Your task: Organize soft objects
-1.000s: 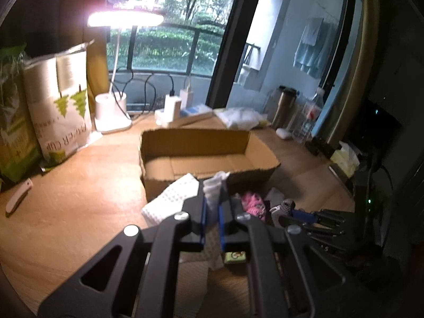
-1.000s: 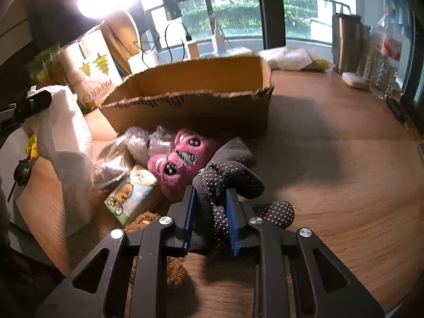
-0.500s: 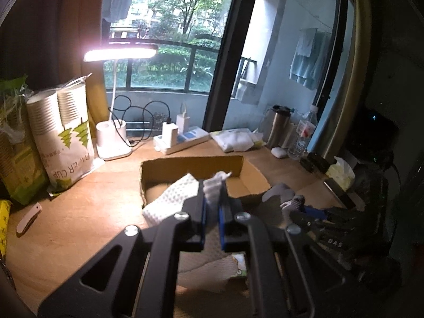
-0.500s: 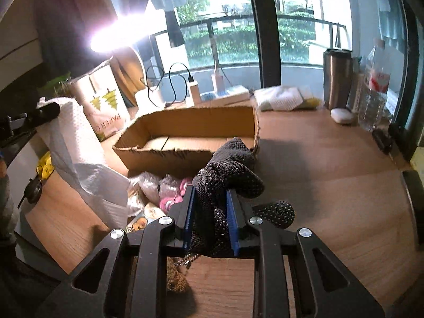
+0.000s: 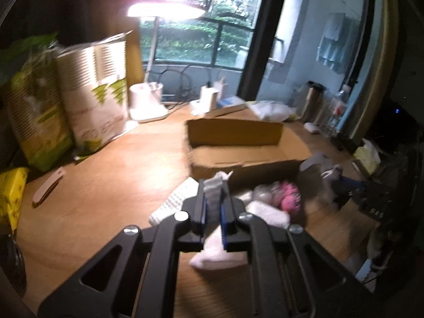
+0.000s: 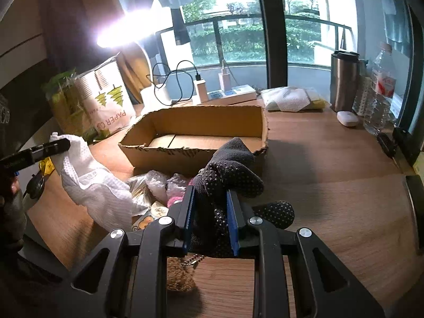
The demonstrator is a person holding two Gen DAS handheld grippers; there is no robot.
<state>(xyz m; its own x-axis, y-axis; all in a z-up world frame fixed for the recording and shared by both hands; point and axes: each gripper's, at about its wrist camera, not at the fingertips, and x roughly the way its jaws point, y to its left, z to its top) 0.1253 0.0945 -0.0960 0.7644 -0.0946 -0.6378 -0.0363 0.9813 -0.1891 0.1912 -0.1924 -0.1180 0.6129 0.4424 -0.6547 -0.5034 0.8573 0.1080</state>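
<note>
My left gripper [image 5: 213,201] is shut on a white waffle cloth [image 5: 172,201], which hangs from it above the desk; the cloth also shows in the right wrist view [image 6: 90,182]. My right gripper [image 6: 210,206] is shut on a dark dotted glove [image 6: 230,175] and holds it just in front of the open cardboard box [image 6: 196,156]. The box [image 5: 235,132] looks empty inside. A pink plush toy [image 5: 288,198] and crinkled plastic bags [image 6: 159,182] lie in a pile before the box. A brown fuzzy item [image 6: 180,273] sits under my right gripper.
A lit desk lamp [image 5: 148,106], paper cup packs [image 5: 98,98] and a yellow box [image 5: 10,198] stand on the left. A power strip [image 6: 233,94], steel tumbler [image 6: 344,79], water bottle [image 6: 381,90] and folded white cloth [image 6: 291,98] line the back.
The left gripper with the white cloth has swung left and lowered toward the desk. The right gripper has lifted the glove higher, level with the box's front wall.
</note>
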